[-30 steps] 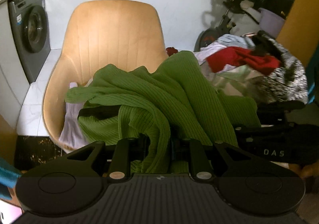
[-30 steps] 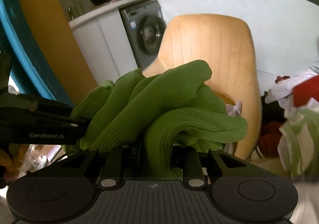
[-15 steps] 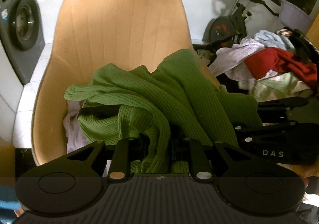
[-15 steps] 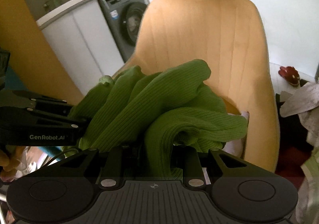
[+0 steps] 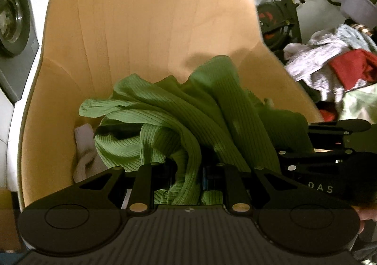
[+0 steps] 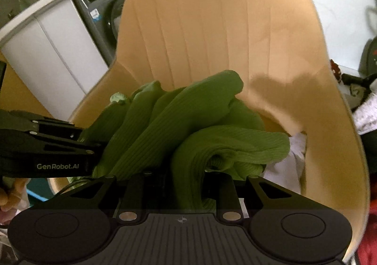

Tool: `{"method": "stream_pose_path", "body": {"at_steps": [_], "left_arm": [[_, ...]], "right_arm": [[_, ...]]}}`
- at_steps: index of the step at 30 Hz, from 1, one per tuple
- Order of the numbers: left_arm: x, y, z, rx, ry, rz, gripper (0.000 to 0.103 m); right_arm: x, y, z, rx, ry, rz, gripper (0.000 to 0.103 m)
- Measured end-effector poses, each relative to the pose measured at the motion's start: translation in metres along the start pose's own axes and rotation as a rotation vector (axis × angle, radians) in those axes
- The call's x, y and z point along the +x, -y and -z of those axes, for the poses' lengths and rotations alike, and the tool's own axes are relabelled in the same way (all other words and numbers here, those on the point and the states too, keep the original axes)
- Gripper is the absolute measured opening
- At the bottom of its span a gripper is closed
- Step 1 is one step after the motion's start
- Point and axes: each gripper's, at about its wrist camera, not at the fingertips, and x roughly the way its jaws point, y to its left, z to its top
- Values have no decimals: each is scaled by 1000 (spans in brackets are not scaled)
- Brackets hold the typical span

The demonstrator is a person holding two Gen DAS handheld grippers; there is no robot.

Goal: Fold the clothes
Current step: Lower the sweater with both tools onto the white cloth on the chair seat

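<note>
A bunched green ribbed sweater (image 5: 188, 121) hangs between both grippers, just above the seat of a tan shell chair (image 5: 153, 29). My left gripper (image 5: 186, 170) is shut on a fold of it. My right gripper (image 6: 186, 175) is shut on another fold of the sweater (image 6: 188, 123). The right gripper also shows at the right of the left wrist view (image 5: 329, 154). The left gripper shows at the left of the right wrist view (image 6: 47, 147). The fingertips are hidden in the cloth.
A pale garment (image 5: 84, 154) lies on the chair seat under the sweater. A washing machine (image 6: 103, 17) and white cabinet (image 6: 47, 52) stand to the left. A pile of mixed clothes (image 5: 341, 69) lies to the right. A white wall is behind.
Both grippers have carried the green sweater forward and closer to the chair, which now fills the views. Both keep their grip on the sweater.
</note>
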Motion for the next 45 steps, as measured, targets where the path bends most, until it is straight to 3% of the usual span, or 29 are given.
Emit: {"method": "stream_pose_path", "body": {"at_steps": [4,8,12,17,22,28,32,36,40,45], "left_arm": [[35,-17,7,-1,-58,6,19],[70,-27,26,3,-171,17,20],[75,-35,35,-30,-182,49,21],[69,-53,39,-66,-205,75,22],[62,-70,47,-122,-213,61,22],[42,-73,56,-117,-177,-15,22],[26,-83,64,-161,-164,-39,22],[19,-91,75,-176,-183,-43,22],[24,-83,81,-104,-196,-79,22],[35,-82,89,-129,-221,-91,22]], "right_arm": [[38,4,4,-4,-44,25,20],[79,8,18,-33,-160,39,20],[96,14,32,-34,-196,52,20],[97,34,33,95,-216,16,24],[97,42,30,104,-227,-17,22],[81,56,26,68,-198,35,21],[55,84,27,83,-195,116,21],[43,110,38,106,-241,140,20],[45,108,48,70,-277,142,20],[67,109,54,87,-337,159,20]]}}
